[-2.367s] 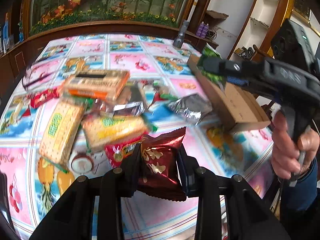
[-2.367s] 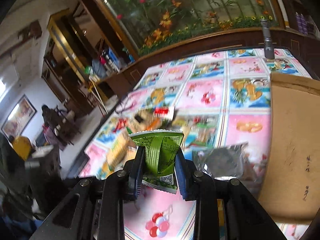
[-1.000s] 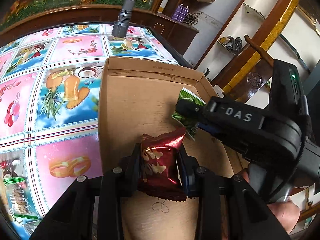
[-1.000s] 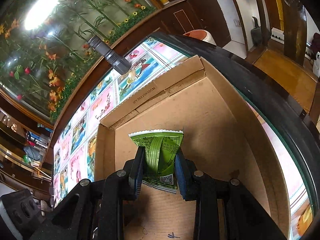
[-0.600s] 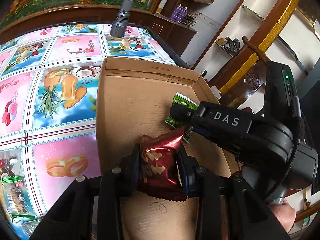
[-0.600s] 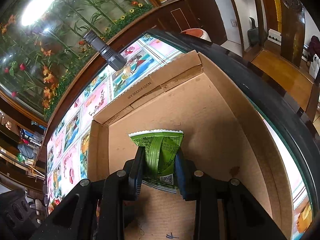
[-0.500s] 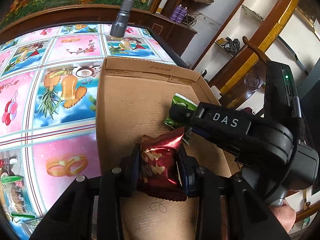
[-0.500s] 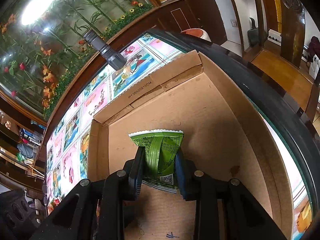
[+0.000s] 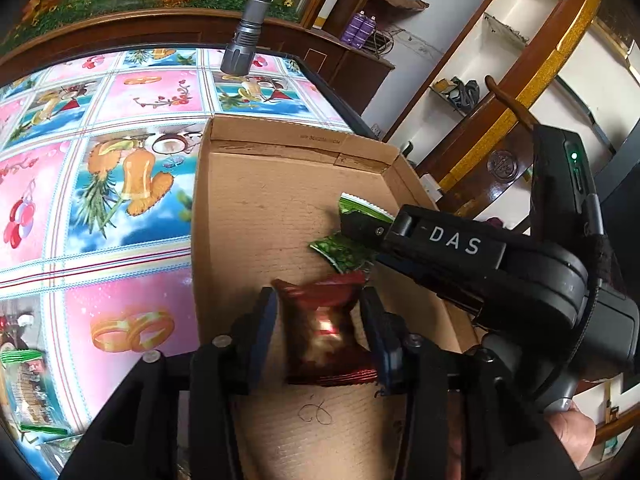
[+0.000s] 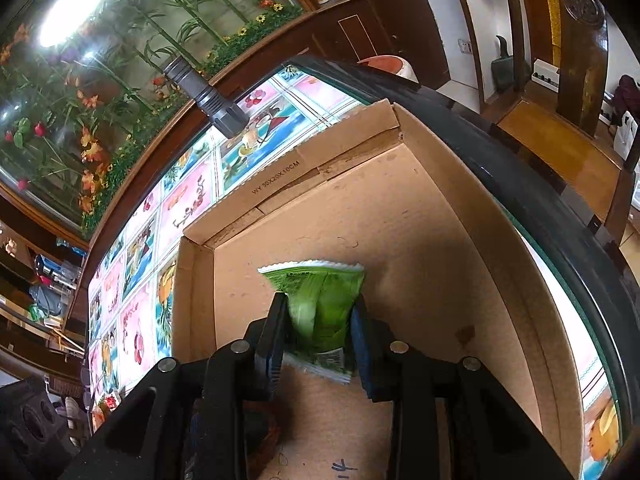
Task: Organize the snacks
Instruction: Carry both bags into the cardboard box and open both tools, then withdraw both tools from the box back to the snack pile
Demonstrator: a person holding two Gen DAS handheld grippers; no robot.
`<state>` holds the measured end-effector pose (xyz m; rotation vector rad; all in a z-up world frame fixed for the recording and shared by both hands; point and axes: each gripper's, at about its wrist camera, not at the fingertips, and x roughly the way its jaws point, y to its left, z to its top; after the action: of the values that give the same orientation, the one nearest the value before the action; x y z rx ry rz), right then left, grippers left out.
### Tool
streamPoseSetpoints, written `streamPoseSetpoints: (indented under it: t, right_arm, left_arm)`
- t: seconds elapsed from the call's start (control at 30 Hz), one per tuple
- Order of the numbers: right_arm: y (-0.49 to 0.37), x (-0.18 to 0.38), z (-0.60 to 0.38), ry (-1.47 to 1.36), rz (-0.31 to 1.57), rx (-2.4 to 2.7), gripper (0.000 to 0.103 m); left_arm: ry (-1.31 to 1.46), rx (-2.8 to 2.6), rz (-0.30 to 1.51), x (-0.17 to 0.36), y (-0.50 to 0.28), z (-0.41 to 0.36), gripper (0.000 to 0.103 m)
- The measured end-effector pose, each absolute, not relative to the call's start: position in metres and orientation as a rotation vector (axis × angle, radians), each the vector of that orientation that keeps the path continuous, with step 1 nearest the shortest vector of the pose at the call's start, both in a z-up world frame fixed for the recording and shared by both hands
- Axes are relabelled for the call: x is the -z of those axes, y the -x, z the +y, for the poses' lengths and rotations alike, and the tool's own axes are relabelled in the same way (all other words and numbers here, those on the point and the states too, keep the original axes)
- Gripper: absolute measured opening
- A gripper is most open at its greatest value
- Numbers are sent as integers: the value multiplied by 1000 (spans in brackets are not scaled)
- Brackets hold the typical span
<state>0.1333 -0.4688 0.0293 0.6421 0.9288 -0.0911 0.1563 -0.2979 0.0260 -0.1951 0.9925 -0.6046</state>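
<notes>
Left gripper: jaws have just been opening, gaps now flank the blurred dark-red snack packet, apparently released. Right gripper: jaws have just begun opening; the pads seem barely to touch the green snack packet. Both packets sit over the cardboard box floor on the patterned tablecloth; delivery is nearly complete.

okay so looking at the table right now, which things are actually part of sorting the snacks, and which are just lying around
Part of the job:
red snack packet, blurred between the just-opening left gripper
green snack packet in the right gripper
cardboard box
leftover snacks at the table's edge

Just lying about:
grey flashlight
purple bottles
</notes>
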Motion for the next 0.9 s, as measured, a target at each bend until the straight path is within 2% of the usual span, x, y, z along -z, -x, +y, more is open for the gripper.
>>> streamPoseSetpoints:
  t: [0.1,0.2,0.23,0.9]
  right_arm:
    - [-131,-34,-470,-641,913,100,36]
    - [-128,-39,-472,-633,892,116,41]
    - [-127,-40,-473,-634,886,118,41]
    - [-121,-55,-475,-615,812,156,41]
  left_arm:
    - [189,603,987,-27,-155,-299,48]
    - [191,588,968,-31,-153,-297,63]
    - [193,582,962,-33,-152,-296,64]
    - [261,611,872,-86,-112,-254,67]
